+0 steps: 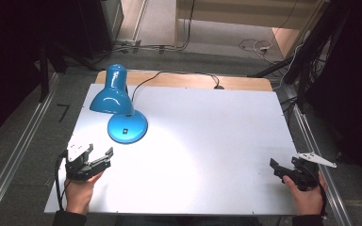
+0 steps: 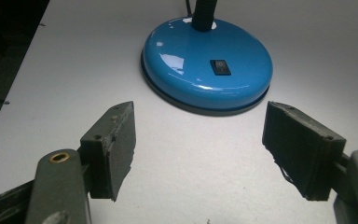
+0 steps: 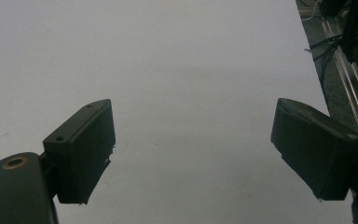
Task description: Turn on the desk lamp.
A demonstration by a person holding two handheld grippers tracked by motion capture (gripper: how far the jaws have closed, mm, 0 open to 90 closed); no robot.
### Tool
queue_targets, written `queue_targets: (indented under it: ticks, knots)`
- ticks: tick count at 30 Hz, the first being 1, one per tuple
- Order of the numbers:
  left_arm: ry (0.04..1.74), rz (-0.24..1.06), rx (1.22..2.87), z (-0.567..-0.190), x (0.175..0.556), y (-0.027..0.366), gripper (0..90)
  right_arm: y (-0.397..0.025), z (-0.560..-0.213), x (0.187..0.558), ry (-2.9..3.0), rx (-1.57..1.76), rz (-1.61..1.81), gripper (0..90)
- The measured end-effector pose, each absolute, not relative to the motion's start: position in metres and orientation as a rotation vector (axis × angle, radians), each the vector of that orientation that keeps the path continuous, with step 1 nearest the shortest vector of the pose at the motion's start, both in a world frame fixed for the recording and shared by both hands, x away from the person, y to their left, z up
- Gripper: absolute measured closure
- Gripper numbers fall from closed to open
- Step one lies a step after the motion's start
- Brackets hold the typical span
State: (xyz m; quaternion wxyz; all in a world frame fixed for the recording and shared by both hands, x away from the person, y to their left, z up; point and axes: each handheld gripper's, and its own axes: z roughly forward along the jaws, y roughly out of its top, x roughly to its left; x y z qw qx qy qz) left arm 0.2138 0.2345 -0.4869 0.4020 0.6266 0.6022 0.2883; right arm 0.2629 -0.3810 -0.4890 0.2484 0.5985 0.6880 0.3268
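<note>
High view: I see the blue lamp at the table's far-left area, shade lit. My left gripper sits just near of the lamp base; the right gripper is well apart from it.

Left gripper view: jaws wide, lamp base just beyond.

Right gripper view: jaws wide over bare table.

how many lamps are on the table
1: a blue desk lamp at the table's far left, its round base just ahead of the open left gripper.
</note>
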Motion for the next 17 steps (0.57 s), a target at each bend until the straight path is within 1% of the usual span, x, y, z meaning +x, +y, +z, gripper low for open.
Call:
queue_targets:
  ticks: [10,13,17]
  knots:
    - [1.553,0.728,1.579,-0.490,0.207,0.246,26.0,-0.383,-0.490,0.262,1.874,1.641,0.892,12.1]
    - [1.580,0.688,1.559,-0.492,0.208,0.252,22.4,-0.384,-0.490,0.261,1.878,1.640,0.886,12.2]
    - [1.606,0.667,1.564,-0.495,0.211,0.256,14.9,-0.382,-0.490,0.261,1.877,1.636,0.882,12.1]
